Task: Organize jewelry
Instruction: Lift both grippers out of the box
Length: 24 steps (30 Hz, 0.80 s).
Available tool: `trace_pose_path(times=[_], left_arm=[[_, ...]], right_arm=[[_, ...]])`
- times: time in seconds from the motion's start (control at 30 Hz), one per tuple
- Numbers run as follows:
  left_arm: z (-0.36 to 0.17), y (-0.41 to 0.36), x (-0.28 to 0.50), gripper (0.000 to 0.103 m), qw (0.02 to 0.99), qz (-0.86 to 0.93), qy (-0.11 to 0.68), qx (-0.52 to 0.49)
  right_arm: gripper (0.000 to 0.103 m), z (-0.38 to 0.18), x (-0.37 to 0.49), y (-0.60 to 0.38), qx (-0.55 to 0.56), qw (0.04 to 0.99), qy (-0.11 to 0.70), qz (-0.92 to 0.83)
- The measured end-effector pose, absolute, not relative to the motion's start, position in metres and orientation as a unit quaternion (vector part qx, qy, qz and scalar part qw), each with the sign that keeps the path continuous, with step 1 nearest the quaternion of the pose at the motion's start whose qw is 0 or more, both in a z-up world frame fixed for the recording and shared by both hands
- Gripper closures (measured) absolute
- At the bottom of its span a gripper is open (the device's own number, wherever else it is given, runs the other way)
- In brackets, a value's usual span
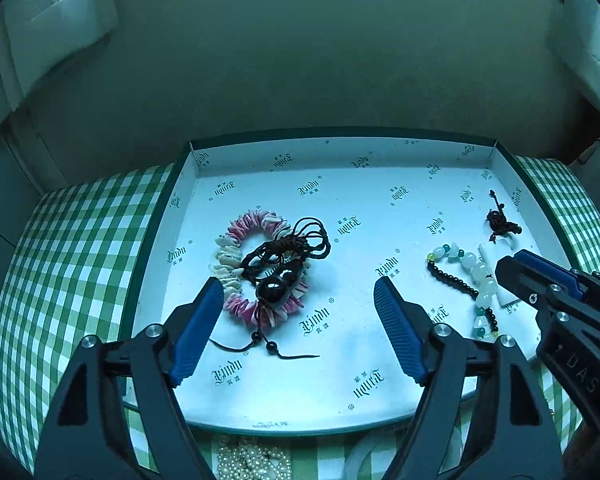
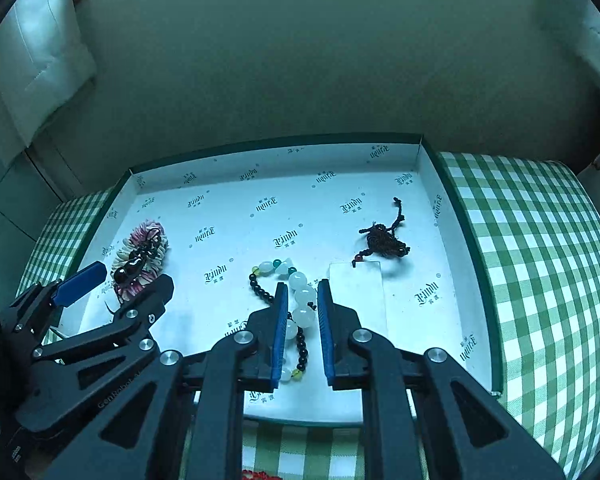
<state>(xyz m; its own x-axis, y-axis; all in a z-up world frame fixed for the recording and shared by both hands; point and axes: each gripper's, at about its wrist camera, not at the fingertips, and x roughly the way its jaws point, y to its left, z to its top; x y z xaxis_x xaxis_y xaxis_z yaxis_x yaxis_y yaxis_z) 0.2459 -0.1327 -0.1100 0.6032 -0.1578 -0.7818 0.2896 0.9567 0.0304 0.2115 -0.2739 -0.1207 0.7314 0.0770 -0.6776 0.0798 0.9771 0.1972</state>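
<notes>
Your left gripper (image 1: 299, 295) sits nearest the lens with its blue pads spread wide and nothing between them, poised just above the dark cord pendant (image 1: 278, 280) that lies draped over the pink-and-white shell bracelet (image 1: 236, 264) on the left side of the white printed tray (image 1: 340, 152). Your right gripper (image 2: 302, 322) is nearly closed, its pads a narrow gap apart, with the white beads of the jade-and-black bead bracelet (image 2: 298, 282) showing in that gap; whether the pads actually press on a bead or merely hang above the strand, you cannot tell from either view. A small knotted red-brown cord ornament (image 2: 384, 240) rests apart near the tray's right wall, beside a white card (image 2: 360, 280). By the look of it, you are in the placing stage: pieces are laid out in the tray, which sits on a green checked cloth (image 2: 532, 260), and more pearls (image 1: 252, 460) wait below the tray's near edge. Next, judge whether the pendant should be separated from the shell bracelet; if so, come down on the cord, not the glossy bead, which would likely slip.
</notes>
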Motion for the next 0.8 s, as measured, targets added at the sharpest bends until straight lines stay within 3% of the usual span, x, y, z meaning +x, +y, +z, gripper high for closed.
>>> trace_pose_path(times=[0.03,0.1,0.5,0.8], left_arm=[[-0.107,-0.130,0.242,0.025,0.892,-0.126,0.428,0.073],[-0.102,-0.126,0.234,0.024,0.891,-0.130,0.429,0.068],[-0.089,-0.101,0.172,0.022,0.892,-0.121,0.431,0.064],[-0.096,-0.063,0.115,0.022,0.884,-0.098,0.453,0.051]], right_arm=[[0.084,-0.118,0.204,-0.278,0.112,0.925,0.363,-0.001],[0.062,-0.114,0.190,-0.282,0.119,0.927,0.356,-0.003],[0.061,-0.111,0.118,-0.287,0.122,0.928,0.351,-0.018],[0.061,-0.141,0.062,-0.295,0.122,0.919,0.373,-0.045]])
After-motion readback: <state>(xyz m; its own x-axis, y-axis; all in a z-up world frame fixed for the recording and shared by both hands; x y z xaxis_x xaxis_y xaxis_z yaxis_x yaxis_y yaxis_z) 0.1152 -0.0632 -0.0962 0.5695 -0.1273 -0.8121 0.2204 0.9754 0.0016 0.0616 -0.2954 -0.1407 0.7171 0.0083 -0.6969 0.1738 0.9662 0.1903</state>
